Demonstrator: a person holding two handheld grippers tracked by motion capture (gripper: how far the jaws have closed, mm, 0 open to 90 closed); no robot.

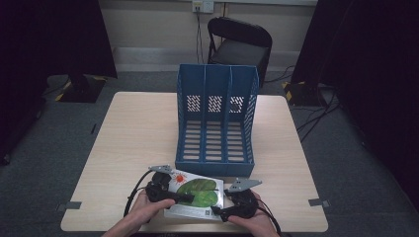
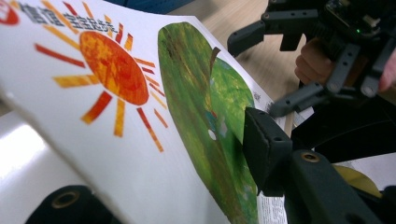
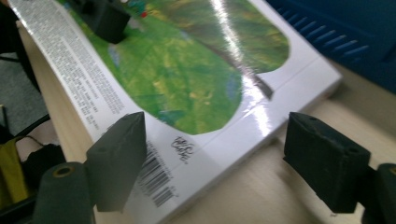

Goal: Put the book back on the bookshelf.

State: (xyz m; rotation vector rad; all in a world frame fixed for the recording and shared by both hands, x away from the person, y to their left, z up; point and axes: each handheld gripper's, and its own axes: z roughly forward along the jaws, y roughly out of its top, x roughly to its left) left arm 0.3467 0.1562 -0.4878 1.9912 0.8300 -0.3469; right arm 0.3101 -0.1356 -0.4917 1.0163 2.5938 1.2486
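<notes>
Both grippers sit at the near edge: left gripper (image 1: pixel 184 198) clamps the picture book (image 1: pixel 197 192), right gripper (image 3: pixel 219 163) stays wide open around its corner.

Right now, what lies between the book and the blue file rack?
Only bare table. In the high view a narrow strip of it separates the book from the blue file rack; nothing else lies there.
</notes>
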